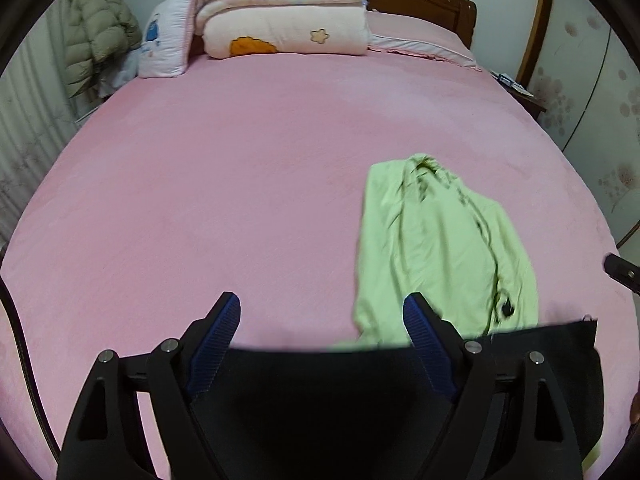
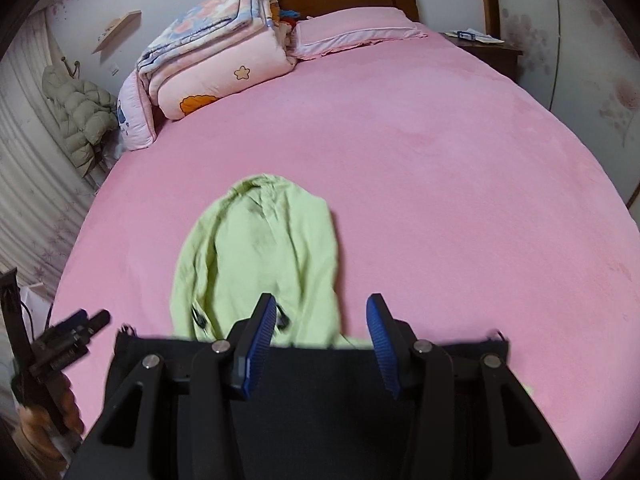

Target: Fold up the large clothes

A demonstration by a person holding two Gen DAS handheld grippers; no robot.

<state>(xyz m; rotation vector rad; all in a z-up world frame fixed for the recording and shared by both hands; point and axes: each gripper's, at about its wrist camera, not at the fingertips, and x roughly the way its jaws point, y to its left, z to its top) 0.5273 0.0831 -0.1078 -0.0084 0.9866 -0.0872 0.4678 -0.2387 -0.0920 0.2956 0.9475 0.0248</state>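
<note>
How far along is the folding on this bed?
Partly done: the green garment lies narrowed, sides folded in. A black garment lies over its near end, under both grippers. Left gripper and right gripper are open, holding nothing. Folding the black one appears left.

The left gripper (image 1: pixel 322 312) hung with its jaws spread wide above a black cloth (image 1: pixel 320 400) on the pink bed (image 1: pixel 200 200). A light green jacket (image 1: pixel 436 248) lay just beyond the cloth's far edge, right of the gripper. Folded quilts (image 1: pixel 284 16) sat far behind the jacket.
</note>
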